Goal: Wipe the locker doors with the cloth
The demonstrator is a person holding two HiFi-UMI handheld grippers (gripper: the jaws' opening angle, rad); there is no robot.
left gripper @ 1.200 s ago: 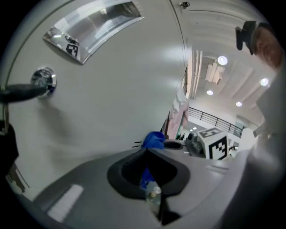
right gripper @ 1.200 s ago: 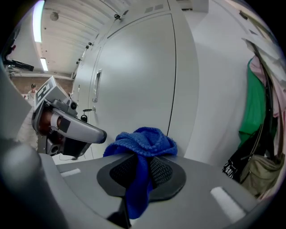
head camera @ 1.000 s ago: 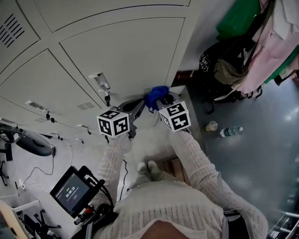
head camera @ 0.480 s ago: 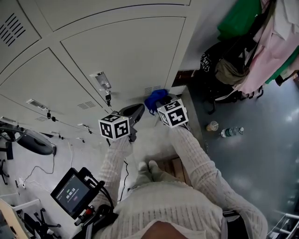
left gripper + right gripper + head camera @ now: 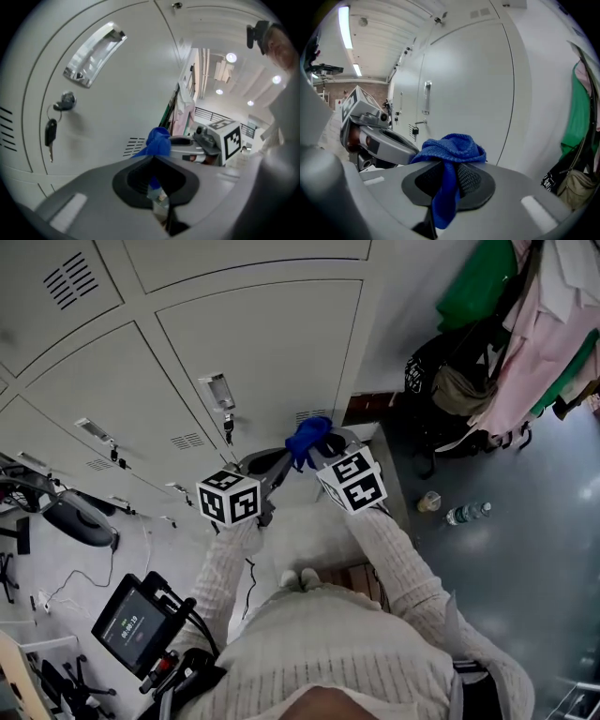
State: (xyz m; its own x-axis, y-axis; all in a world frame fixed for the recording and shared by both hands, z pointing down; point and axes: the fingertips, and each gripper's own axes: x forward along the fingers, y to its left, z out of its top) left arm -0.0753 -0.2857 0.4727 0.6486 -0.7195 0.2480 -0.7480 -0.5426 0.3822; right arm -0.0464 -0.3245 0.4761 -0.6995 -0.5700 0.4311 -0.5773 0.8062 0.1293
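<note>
My right gripper (image 5: 314, 444) is shut on a bunched blue cloth (image 5: 307, 437), which hangs over its jaws (image 5: 450, 149). It is held up close to the lower corner of a pale grey locker door (image 5: 272, 348), near the vent slots. My left gripper (image 5: 270, 465) is just to its left, shut with nothing in it, and points at the same door below the metal handle (image 5: 93, 55) and the hanging key (image 5: 50, 133). The cloth (image 5: 157, 140) and the right gripper (image 5: 206, 145) show beyond the left gripper's jaws. I cannot tell whether the cloth touches the door.
More locker doors (image 5: 84, 362) run to the left and above. Hung clothes (image 5: 525, 343) and dark bags (image 5: 450, 381) crowd the right. A bottle (image 5: 466, 514) and a cup (image 5: 429, 501) lie on the floor. A small screen (image 5: 127, 624) sits at the lower left.
The head view has shifted a little along the lockers. Both grippers stay side by side before the door, and the cloth is still in the right one.
</note>
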